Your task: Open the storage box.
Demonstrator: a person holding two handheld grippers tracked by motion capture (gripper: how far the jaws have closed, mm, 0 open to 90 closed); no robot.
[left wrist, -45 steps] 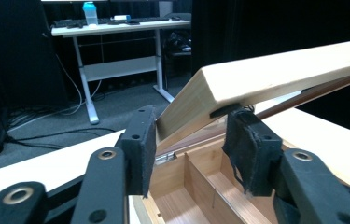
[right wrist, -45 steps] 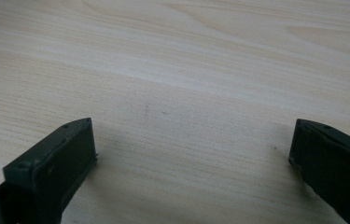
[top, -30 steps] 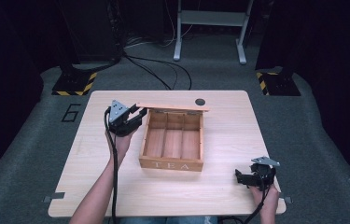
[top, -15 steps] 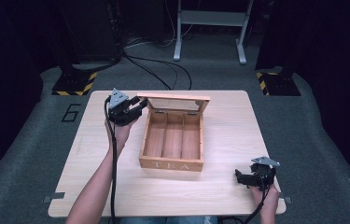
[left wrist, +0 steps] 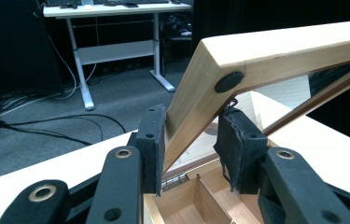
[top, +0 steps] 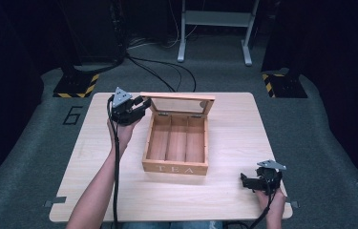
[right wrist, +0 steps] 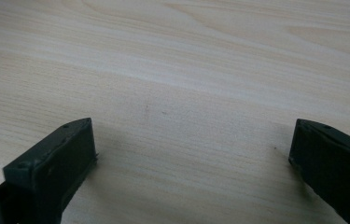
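Observation:
A wooden tea box (top: 175, 167) with three empty compartments stands mid-table, its glass-paned lid (top: 176, 97) raised at the back. My left gripper (top: 141, 105) is at the lid's left corner, shut on the lid's side frame. In the left gripper view the two pads (left wrist: 154, 140) pinch the pale wood of the lid (left wrist: 275, 51) just below a round black bumper (left wrist: 229, 81). My right gripper (top: 246, 180) rests low at the table's near right corner. It is open, with bare tabletop between its jaws (right wrist: 193, 135).
The light wooden table (top: 243, 129) has free room on both sides of the box. A small black disc (top: 203, 104) shows through the lid's glass at the back. A white desk frame (top: 215, 19) and cables (top: 157, 71) lie on the grey floor beyond.
My left gripper moved away from me with the lid in its grip. The lid swung from nearly edge-on to showing its glass pane. The right gripper stayed put.

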